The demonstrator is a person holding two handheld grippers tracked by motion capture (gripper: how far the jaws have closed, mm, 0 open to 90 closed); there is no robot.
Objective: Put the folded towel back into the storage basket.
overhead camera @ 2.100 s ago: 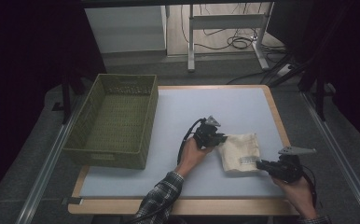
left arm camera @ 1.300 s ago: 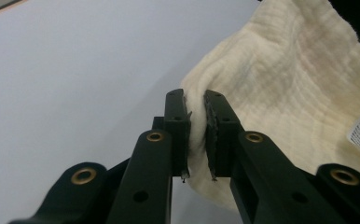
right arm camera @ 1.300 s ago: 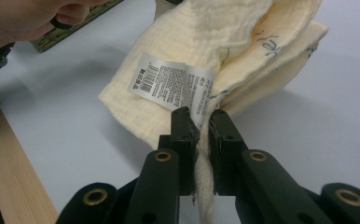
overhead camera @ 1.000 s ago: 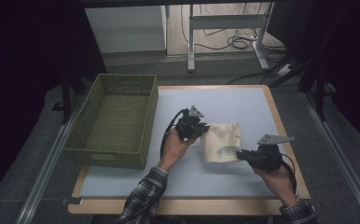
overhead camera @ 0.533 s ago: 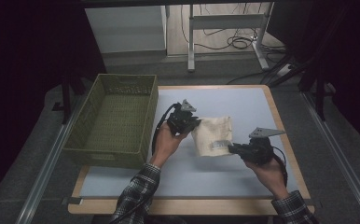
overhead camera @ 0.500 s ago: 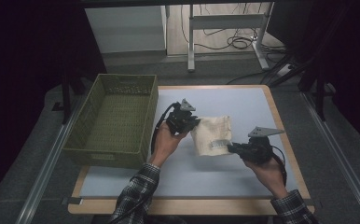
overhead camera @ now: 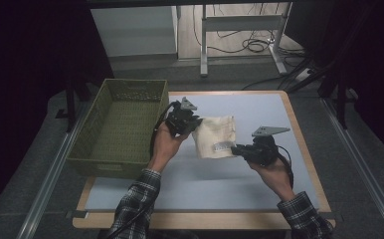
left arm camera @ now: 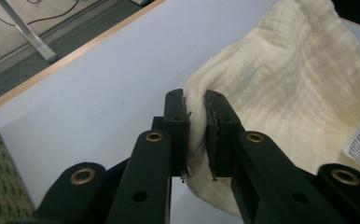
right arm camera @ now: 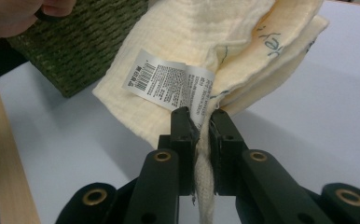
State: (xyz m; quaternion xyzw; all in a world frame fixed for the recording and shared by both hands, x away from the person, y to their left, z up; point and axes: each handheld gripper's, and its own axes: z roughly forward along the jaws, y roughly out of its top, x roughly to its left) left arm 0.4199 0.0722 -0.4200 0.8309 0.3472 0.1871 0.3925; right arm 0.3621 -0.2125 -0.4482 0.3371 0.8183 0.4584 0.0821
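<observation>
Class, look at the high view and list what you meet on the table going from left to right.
Green basket → left gripper → cream folded cloth → right gripper. Each gripper is shut on an edge of the cloth, so the three touch in a row.

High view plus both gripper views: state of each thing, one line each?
cloth: folded, cream, lifted off the table, held at two edges
care label: sewn to cloth, facing the right gripper view
left gripper: shut on cloth
right gripper: shut on cloth, right by the label
basket: upright, nothing in it
table: pale mat bare around the cloth
</observation>
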